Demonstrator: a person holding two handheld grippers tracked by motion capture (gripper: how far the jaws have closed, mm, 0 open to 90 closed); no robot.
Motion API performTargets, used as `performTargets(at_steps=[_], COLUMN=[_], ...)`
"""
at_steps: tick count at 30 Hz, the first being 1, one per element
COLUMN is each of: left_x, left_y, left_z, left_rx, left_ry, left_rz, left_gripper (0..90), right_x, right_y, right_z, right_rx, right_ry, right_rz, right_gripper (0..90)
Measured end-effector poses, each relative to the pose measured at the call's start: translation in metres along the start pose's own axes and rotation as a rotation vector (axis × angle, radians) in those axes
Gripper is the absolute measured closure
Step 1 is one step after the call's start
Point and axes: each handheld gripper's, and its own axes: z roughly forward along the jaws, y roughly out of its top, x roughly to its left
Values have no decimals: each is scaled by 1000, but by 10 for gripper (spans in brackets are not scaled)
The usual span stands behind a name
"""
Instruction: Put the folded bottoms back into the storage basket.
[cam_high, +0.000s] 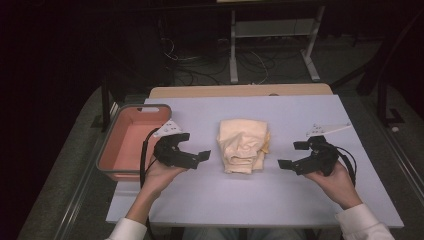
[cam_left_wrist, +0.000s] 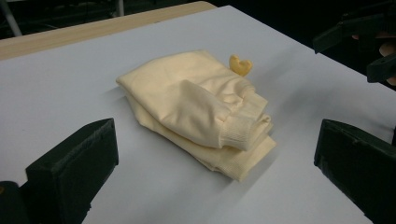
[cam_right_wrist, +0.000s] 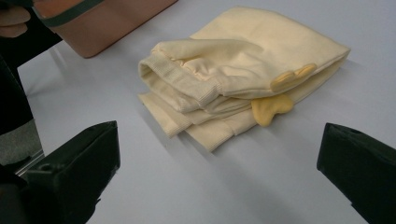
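Lab-like recording room, white table (cam_high: 280, 200), metal desk frame (cam_high: 272, 45) behind, cables (cam_high: 200, 65) tangled on grey floor

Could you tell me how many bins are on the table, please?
1: the pink bin sits at the table's left edge, beside the left gripper.

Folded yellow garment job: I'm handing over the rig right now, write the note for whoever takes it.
Left gripper: open, empty, just left of the folded pale yellow garment.
Right gripper: open, empty, to its right.
The garment lies folded mid-table, ribbed cuffs toward the person; neither gripper touches it.
Pink bin sits at the table's left edge, nothing seen inside.
Done: folding appears finished.
Left: probably grasp the garment and move it to the bin.
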Motion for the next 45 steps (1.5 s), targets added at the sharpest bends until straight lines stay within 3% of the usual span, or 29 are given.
performTargets(at_steps=[36,45], left_x=[12,19], left_y=[25,29], left_z=[35,47], left_rx=[-2,4], left_ry=[13,5], left_rz=[-59,-99], left_gripper=[0,0], right_x=[-2,-4], right_y=[21,26], right_z=[41,49], right_rx=[9,-5], right_ry=[11,18], right_rz=[45,64], right_gripper=[0,0])
